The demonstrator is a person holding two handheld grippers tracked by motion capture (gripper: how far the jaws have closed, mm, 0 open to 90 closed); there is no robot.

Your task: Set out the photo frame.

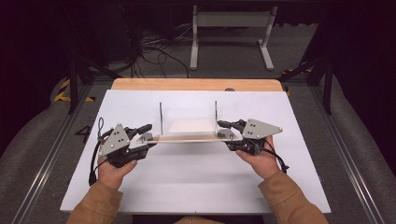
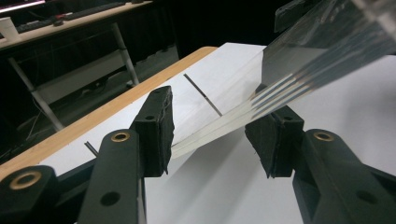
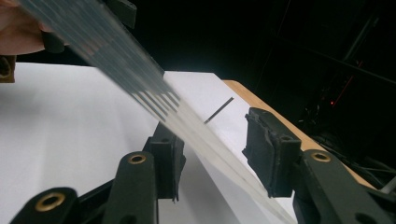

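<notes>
A: Which step was in hand?
B: Gripping a clear plastic rack point(image 1: 189, 130) at both ends, near the middle of the table point(image 1: 196, 186). The left gripper point(image 1: 145, 137) and right gripper point(image 1: 224, 129) each had spread jaws straddling an end.
A: Pinching it?
B: I judged not; gaps showed beside the pads. The next move called for closing both evenly, then lifting level.
A: Anything unclear?
B: The rack's edges blurred close up, and its transparent walls were hard to trace.
</notes>
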